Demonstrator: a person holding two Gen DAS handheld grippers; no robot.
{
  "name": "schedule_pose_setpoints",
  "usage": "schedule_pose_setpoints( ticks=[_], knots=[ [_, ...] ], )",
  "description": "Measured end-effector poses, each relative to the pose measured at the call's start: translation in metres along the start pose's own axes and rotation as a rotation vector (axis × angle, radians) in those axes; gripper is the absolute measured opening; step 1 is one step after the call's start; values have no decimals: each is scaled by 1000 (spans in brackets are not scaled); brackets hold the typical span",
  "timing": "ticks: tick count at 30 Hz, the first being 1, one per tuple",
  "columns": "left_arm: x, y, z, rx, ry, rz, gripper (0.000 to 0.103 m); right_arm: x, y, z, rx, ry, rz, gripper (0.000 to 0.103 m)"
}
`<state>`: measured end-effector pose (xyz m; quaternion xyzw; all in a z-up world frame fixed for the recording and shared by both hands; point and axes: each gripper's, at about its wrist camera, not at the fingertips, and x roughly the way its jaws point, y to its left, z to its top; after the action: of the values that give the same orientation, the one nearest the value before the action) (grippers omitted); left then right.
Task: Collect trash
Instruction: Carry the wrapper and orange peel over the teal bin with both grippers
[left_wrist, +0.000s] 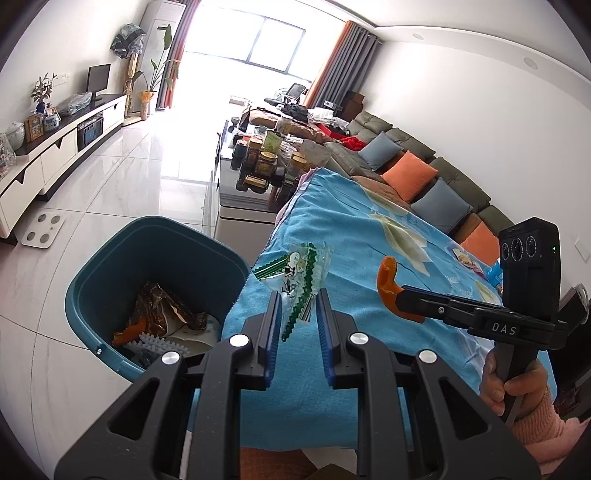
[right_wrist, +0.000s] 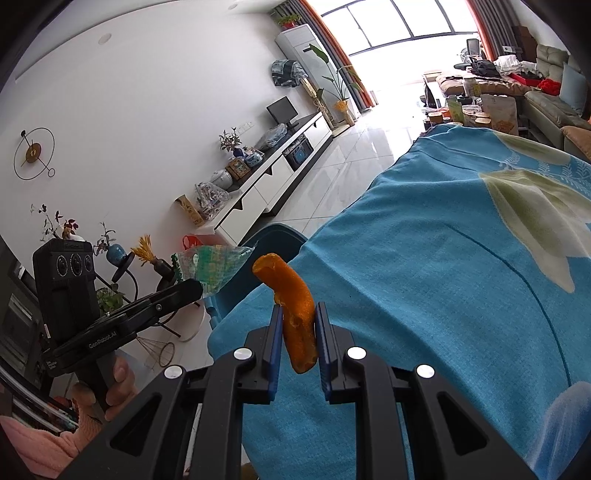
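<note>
Left claw (left_wrist: 297, 314): clamped on a green-and-white wrapper (left_wrist: 295, 275), held over the worktop (left_wrist: 369, 240) edge, beside the bin.
Right claw (right_wrist: 298, 334): clamped on an orange peel (right_wrist: 295, 314), above the blue cloth.
Teal bin (left_wrist: 110, 273): on the floor against the worktop, holding wrappers and scraps.
Further wrappers (left_wrist: 467, 258): on the cloth, far from the bin.

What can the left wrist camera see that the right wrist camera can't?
Only the left wrist view looks down into the teal bin, with trash already inside, and shows the floor scale.

Only the right wrist view shows the round wall clock.

Both show the blue cloth, the left gripper shut on a green-and-white wrapper, and the right gripper shut on an orange peel.
</note>
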<state>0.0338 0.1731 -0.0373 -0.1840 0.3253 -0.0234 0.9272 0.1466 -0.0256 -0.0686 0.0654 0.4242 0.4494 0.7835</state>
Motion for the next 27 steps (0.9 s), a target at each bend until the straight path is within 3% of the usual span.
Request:
schedule_pose_setpoints(
  ticks=[27],
  knots=[
    [-6,11,0,-23,-18,38,20,17,14,9,-25,24,25,16]
  ],
)
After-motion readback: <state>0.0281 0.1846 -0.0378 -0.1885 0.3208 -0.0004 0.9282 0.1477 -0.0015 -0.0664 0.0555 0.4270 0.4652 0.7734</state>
